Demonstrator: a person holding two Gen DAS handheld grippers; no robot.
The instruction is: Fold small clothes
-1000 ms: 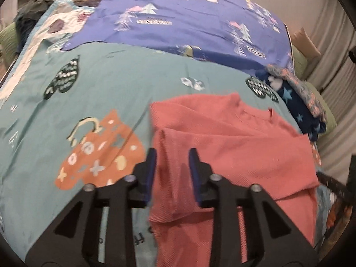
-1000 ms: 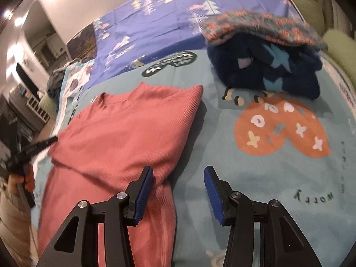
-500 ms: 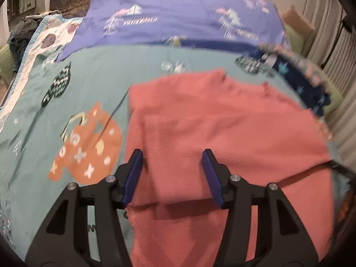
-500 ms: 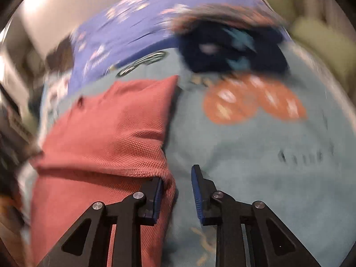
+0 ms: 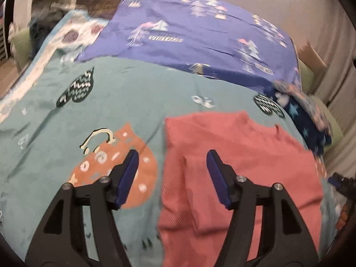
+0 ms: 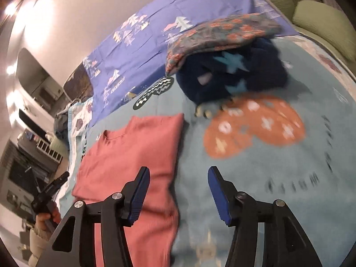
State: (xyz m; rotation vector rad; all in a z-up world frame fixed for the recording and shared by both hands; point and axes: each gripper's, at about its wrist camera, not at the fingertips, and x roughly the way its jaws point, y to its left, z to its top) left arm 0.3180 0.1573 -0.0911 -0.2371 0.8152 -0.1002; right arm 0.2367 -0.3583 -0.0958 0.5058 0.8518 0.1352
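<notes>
A salmon-pink ribbed top [image 5: 240, 166] lies flat on the teal bedspread [image 5: 124, 102], both sleeves folded in over the body, collar toward the far side. It also shows in the right wrist view [image 6: 131, 155]. My left gripper [image 5: 172, 175] is open and empty, raised over the top's left edge. My right gripper [image 6: 178, 191] is open and empty, raised over the top's right edge.
A pile of folded clothes, navy with stars [image 6: 233, 75] under a floral piece [image 6: 222, 31], sits on the bed beyond the top. A purple printed sheet [image 5: 189, 33] covers the far half. Green cushions [image 6: 322, 22] line the right side.
Both grippers opened wider and lifted back from the top. The right one, nearly closed at the folded sleeve edge half a second ago, has let go.
</notes>
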